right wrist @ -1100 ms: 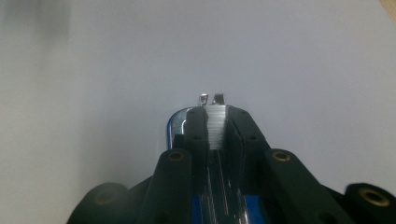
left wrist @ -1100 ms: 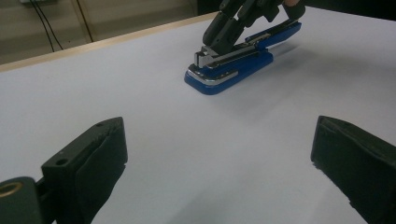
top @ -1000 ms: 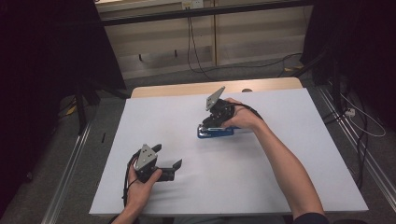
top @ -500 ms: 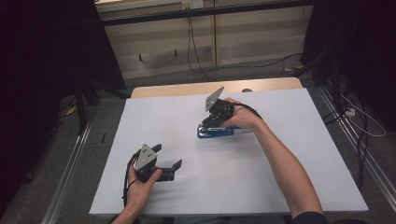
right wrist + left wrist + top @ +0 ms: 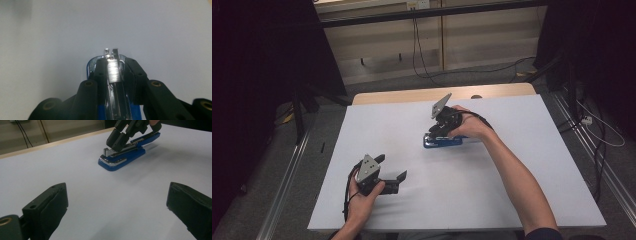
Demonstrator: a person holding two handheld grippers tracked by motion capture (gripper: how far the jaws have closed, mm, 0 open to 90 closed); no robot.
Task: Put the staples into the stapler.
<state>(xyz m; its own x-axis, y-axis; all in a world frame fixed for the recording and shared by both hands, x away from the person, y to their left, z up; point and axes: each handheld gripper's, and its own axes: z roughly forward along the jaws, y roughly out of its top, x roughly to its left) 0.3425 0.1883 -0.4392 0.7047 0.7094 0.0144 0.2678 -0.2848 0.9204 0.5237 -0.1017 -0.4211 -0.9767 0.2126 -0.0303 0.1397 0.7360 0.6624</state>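
Stapler (image 5: 443, 141), blue and chrome, lies flat toward the far middle of the white bench (image 5: 522, 200). Risk, as I judge it: its slick metal top could slide out sideways (the jaws have just been easing apart). Right gripper (image 5: 113, 67) stands narrow, pads flanking the stapler's upper arm, seemingly touching it. Left gripper (image 5: 117, 202), well apart nearer the person, gapes wide and holds nothing.

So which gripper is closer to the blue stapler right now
The right. The right gripper is at the blue stapler, jaws either side of its metal top. The left gripper rests apart, nearer the person, jaws wide open.
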